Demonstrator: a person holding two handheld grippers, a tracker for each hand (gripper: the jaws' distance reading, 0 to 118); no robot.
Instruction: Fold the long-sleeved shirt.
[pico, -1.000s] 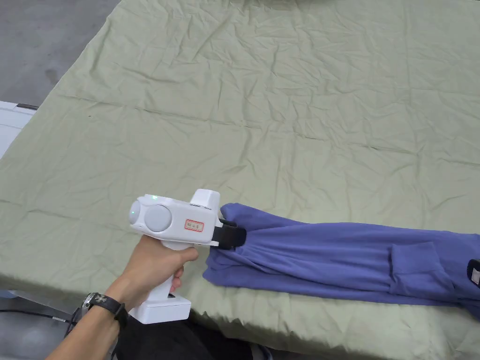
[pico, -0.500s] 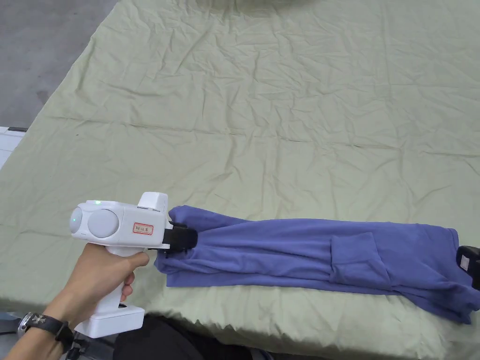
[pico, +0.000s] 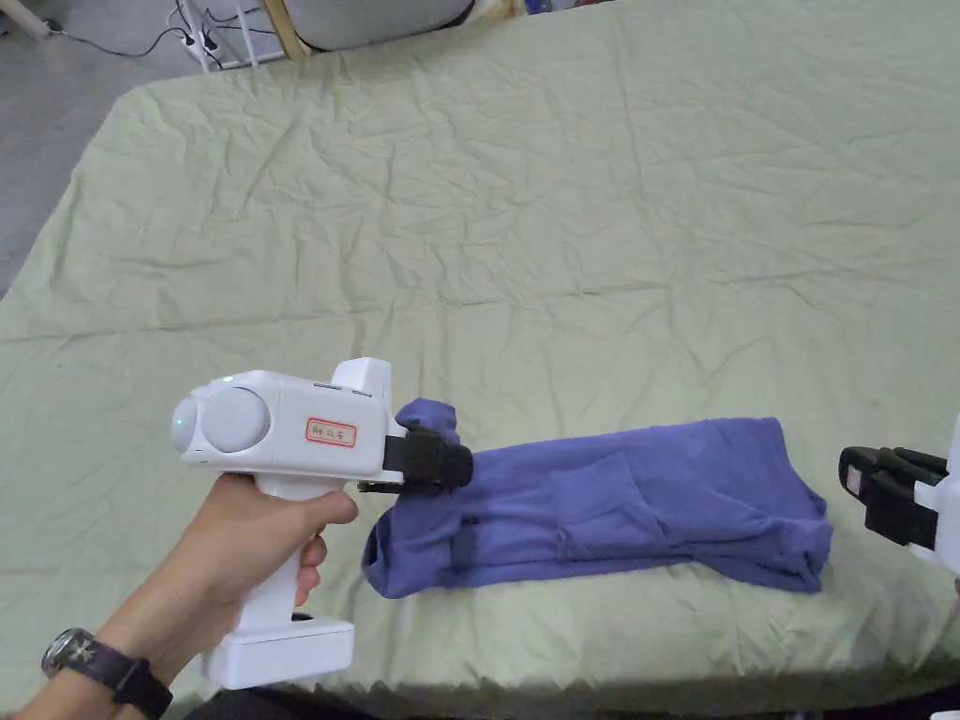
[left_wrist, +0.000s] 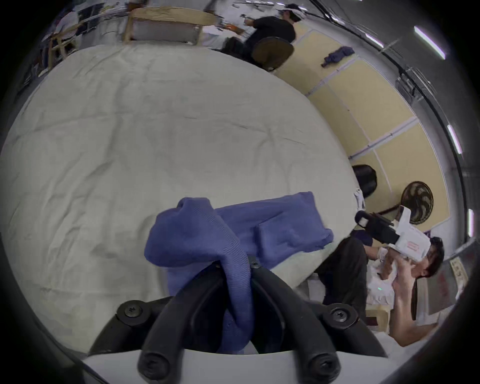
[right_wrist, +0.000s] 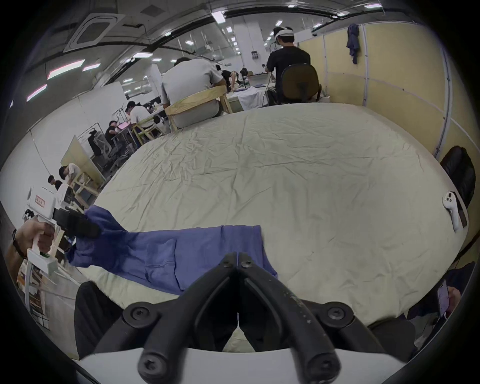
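Note:
A blue long-sleeved shirt (pico: 647, 502) lies as a long narrow strip near the front edge of the green-sheeted table (pico: 525, 234). My left gripper (pico: 448, 461) is shut on the shirt's left end and holds it lifted off the sheet; the fabric (left_wrist: 207, 233) bunches over the closed jaws of that gripper (left_wrist: 235, 262). My right gripper (pico: 867, 480) hovers just right of the shirt's right end, apart from it. In its own view my right gripper (right_wrist: 237, 256) is shut with nothing between the jaws, and the shirt (right_wrist: 155, 254) lies beyond.
A white hand controller (right_wrist: 453, 211) lies at the table's right edge beside a black chair (right_wrist: 461, 176). A wooden chair (right_wrist: 197, 101) with a seated person stands beyond the far edge. The table's front edge (pico: 562, 670) runs just below the shirt.
The left gripper has lifted its end of the shirt and carried it toward the right end, so the strip is shorter and bunched. The right gripper has come off the shirt's right end.

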